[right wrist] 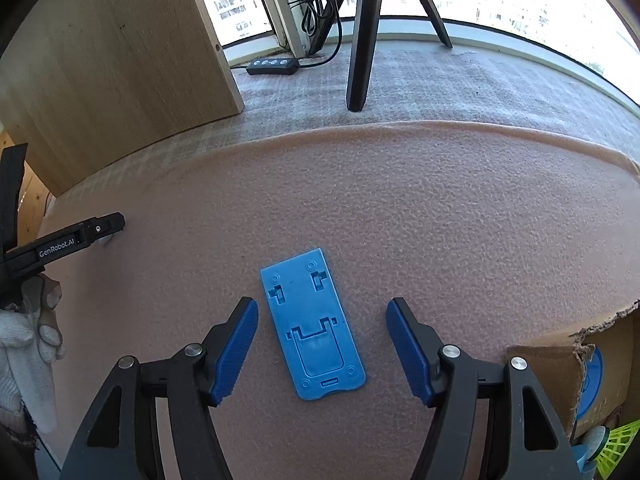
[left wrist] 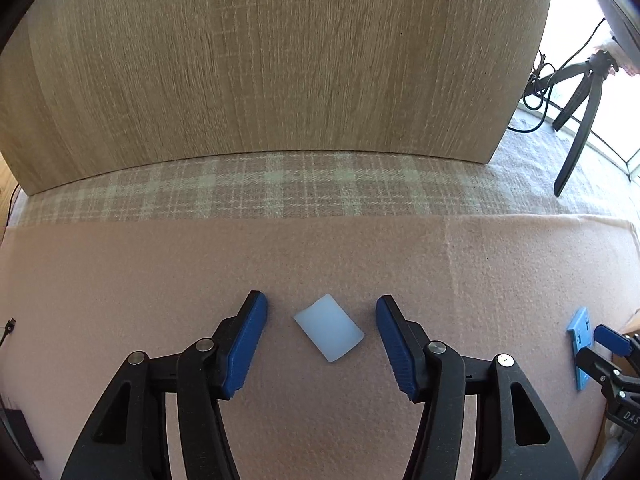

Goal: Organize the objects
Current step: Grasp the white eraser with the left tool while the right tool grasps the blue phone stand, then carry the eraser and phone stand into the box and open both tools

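Pink felt surface (left wrist: 120, 272): left gripper (left wrist: 322, 312) straddles a white block (left wrist: 329, 327), right gripper (right wrist: 322, 316) a blue plate (right wrist: 314, 326), fingers wide, touching neither. Lower squarely before closing.

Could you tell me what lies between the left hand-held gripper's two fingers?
A pale translucent block on the pink felt mat, touching neither finger, seen in the left wrist view.
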A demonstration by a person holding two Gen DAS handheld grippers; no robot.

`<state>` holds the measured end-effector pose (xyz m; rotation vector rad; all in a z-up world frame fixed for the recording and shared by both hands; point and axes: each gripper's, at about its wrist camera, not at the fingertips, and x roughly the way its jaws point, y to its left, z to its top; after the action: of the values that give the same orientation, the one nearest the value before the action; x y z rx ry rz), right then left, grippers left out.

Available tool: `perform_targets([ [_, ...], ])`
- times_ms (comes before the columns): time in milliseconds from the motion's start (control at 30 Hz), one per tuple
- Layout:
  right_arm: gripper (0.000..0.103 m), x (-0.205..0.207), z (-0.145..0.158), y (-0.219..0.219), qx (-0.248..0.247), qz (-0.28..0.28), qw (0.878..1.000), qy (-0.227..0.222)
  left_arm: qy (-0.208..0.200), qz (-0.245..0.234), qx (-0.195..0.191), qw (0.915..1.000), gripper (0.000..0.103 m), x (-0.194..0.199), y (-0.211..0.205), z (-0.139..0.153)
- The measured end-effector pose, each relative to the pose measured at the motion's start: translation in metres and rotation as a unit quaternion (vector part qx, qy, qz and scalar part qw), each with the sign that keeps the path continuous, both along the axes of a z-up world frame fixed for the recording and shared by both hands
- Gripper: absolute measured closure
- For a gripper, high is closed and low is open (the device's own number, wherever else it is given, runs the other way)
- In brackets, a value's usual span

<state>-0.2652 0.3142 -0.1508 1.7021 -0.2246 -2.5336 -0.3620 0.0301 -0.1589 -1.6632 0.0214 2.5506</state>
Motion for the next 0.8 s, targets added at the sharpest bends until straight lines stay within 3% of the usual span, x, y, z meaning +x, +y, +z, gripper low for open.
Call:
perform_targets([
  [300,0.041,0.004,-0.004,-0.023,0.080,0.053,0.995,0.005,0.007,-0.027,-0.001,0.9996,0.069,0.003,0.016,0.000],
  [367,0.053,0.005,-0.003,-0.025,0.082,0.058,0.995,0.009,0.006,-0.032,0.000,0.9995,0.074,0.005,0.019,0.001],
  [400,0.064,0.005,-0.002,-0.025,0.080,0.059,0.995,0.010,0.005,-0.033,0.001,0.9994,0.076,0.006,0.020,0.001],
  [433,0.068,0.005,-0.001,-0.024,0.077,0.060,0.995,0.009,0.004,-0.034,0.003,0.9994,0.079,0.007,0.021,0.001],
  [533,0.068,0.006,-0.001,-0.023,0.074,0.062,0.995,0.010,0.001,-0.038,0.015,0.9992,0.087,0.014,0.023,0.002],
  [800,0.070,0.020,0.000,-0.018,0.053,0.050,0.997,0.016,0.003,-0.042,0.034,0.9986,0.091,0.039,0.016,0.002],
])
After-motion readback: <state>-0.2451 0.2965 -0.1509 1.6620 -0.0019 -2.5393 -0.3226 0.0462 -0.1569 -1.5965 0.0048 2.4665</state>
